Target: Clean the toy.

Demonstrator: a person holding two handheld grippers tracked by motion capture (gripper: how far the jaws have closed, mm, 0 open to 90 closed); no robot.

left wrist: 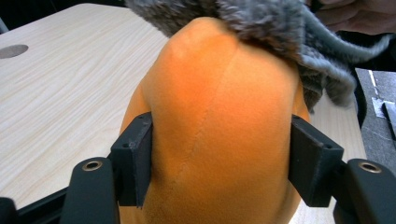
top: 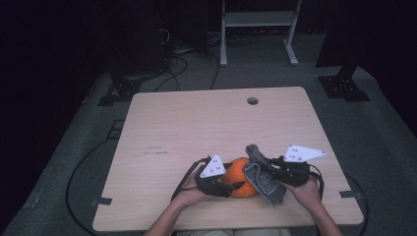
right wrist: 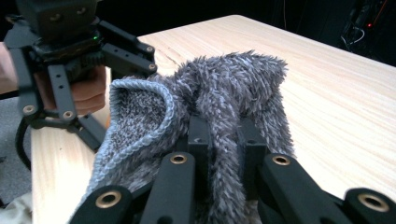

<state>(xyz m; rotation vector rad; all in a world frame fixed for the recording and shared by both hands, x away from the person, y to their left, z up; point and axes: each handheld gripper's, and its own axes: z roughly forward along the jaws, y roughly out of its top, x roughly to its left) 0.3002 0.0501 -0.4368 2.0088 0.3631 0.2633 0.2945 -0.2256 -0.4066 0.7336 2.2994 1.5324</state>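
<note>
we are working near the six o'clock edge of the desk (top: 196, 123), with both hands coming in from the bottom of the high view. our left gripper (top: 223, 186) is lying toward seven o'clock, its fingers (left wrist: 135, 156) clamped on the two sides of an orange plush ball (top: 241, 174). in the left gripper view the black pads are pressing into the soft orange fabric on either flank, and a seam is running up the middle of the ball (left wrist: 219, 126) between them. the ball is sitting on the light wood just inside the near edge, a little right of the desk's middle line.

our right gripper (top: 268, 169) is reaching in from five o'clock, and its fingers (right wrist: 198, 140) are pinched tight on a grey fuzzy sock (top: 263, 177). in the right gripper view the two pads are standing close together with a fold of the sock (right wrist: 224, 93) squeezed between them, and the ribbed cuff is gaping open toward nine o'clock. the left gripper (right wrist: 70, 70) is showing beyond it at ten o'clock, with our left hand (right wrist: 88, 91) behind it.

the sock is touching the ball: in the left gripper view its shaggy grey cloth (left wrist: 261, 23) is draping over the top of the orange ball at twelve to two o'clock. in the high view the sock is lying against the ball's right side, one end sticking up toward twelve o'clock.

a round hole (top: 252, 101) is showing in the desk near the far edge, well apart from everything we are holding.
</note>
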